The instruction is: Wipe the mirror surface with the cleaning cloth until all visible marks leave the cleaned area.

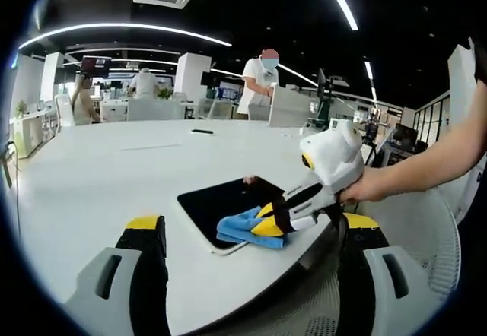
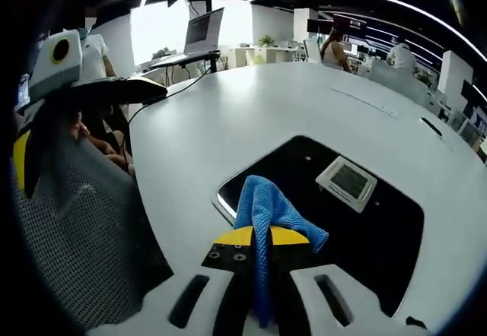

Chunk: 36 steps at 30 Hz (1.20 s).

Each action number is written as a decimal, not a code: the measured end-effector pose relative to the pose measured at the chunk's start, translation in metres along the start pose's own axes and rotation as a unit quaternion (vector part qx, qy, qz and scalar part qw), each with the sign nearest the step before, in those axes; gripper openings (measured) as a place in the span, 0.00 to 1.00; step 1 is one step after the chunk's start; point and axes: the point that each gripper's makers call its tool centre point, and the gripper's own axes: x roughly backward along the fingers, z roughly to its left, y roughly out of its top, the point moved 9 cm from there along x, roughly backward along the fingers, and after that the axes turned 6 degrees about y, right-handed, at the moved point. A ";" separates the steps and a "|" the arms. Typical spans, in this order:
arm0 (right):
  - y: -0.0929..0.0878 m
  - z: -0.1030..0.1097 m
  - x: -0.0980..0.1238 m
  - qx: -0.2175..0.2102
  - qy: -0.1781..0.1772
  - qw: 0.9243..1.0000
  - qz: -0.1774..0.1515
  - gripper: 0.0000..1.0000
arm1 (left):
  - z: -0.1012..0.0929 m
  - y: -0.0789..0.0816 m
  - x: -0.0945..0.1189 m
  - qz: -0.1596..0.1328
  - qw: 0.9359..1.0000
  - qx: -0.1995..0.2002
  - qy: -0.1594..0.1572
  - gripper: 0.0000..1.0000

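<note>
Right gripper view shows the right gripper point(image 2: 256, 246) clenched on the blue cloth point(image 2: 268, 213) at lower centre, pressing it onto the mirror point(image 2: 358, 229) to wipe, while the left gripper point(image 1: 243, 237) is spread open.

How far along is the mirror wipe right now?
Done: the right gripper is shut on the blue cloth and has it at the near corner of the mirror, which lies flat on the white table. In hand: wiping at that corner. Left: the rest of the surface; marks are too small to judge. The left gripper is open and away from the mirror.
</note>
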 end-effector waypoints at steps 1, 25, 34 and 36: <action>0.000 0.000 0.000 -0.001 -0.001 1.000 -0.002 0.01 | 0.000 0.000 0.000 0.001 1.000 0.000 -0.001 0.92; -0.005 -0.014 0.011 0.007 -0.013 1.000 0.015 0.01 | -0.001 -0.003 0.000 0.017 1.000 -0.003 0.000 0.92; -0.013 -0.025 0.024 -0.019 -0.029 0.999 0.024 0.01 | -0.002 -0.003 0.000 0.016 1.000 -0.003 0.002 0.92; -0.015 -0.027 0.025 -0.021 -0.029 0.999 0.024 0.01 | -0.002 -0.003 0.000 0.015 1.000 -0.002 0.003 0.92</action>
